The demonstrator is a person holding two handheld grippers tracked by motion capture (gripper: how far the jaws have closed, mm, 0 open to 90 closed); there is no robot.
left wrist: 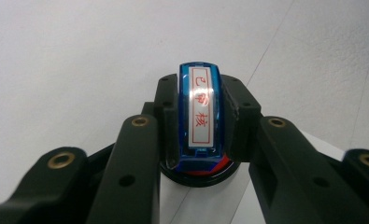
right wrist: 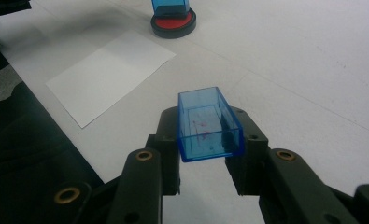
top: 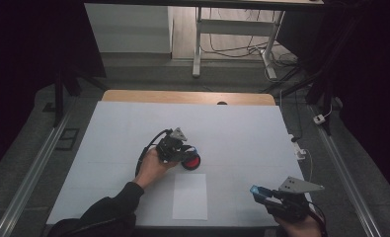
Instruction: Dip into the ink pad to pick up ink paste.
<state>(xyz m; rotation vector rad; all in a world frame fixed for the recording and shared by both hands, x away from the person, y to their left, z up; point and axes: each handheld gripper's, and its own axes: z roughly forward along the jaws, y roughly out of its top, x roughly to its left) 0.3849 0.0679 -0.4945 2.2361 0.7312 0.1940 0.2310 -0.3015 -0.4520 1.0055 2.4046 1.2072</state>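
A blue stamp with a white label and red characters stands on a round black ink pad with a red face. My left gripper is shut on the stamp; in the high view it sits at mid-table over the ink pad. My right gripper is shut on a clear blue cap, held a little above the table with its open side up. In the high view the cap is near the front right edge. Farther off in the right gripper view are the stamp and the ink pad.
A white sheet of paper lies near the front edge, between the two hands, and appears again as paper in the right gripper view. The table carries a white cover. A wooden strip runs along the far edge.
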